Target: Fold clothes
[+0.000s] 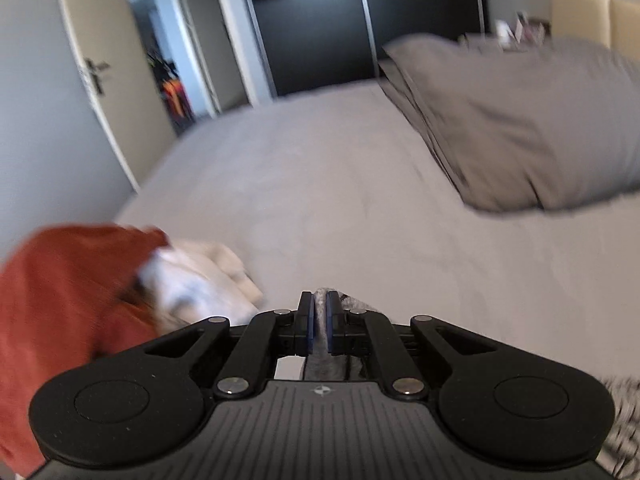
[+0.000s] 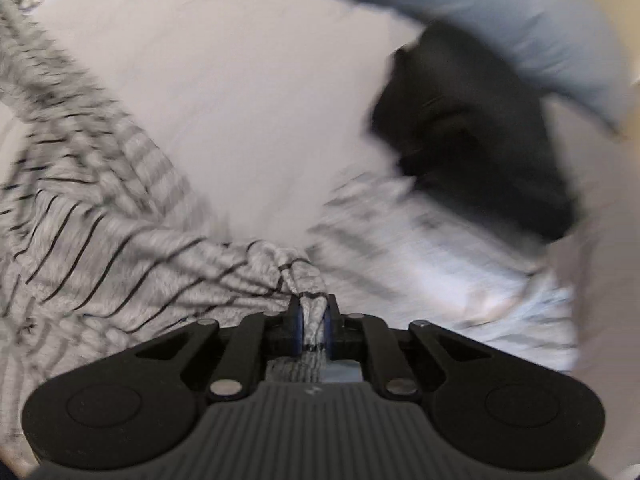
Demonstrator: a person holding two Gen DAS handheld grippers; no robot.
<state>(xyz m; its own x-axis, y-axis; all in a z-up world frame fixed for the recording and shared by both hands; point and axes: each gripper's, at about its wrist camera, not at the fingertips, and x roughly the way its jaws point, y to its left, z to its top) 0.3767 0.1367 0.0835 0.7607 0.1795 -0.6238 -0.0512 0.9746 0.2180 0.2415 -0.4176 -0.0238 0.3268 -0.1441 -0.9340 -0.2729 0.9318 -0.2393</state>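
Left gripper (image 1: 319, 300): jaws together, clamped on a thin fold of grey cloth that shows between the blue pads. Right gripper (image 2: 311, 308): jaws together, clamped on a bunched edge of the striped garment (image 2: 100, 216). Garment: light grey with thin dark stripes, spread from the right gripper toward the left of the right wrist view, draped over the bed (image 1: 328, 184); a second striped portion to the right of the gripper, blurred. Striped cloth also at the lower right edge of the left wrist view. Red garment (image 1: 60, 288) and white cloth (image 1: 204, 276) heaped at the left of the left gripper, touching each other. Dark garment (image 2: 472, 132) on the bed beyond the right gripper, beside the pillow (image 1: 520, 120). Open door (image 1: 100, 72) and dark wardrobe (image 1: 312, 40) beyond the bed.
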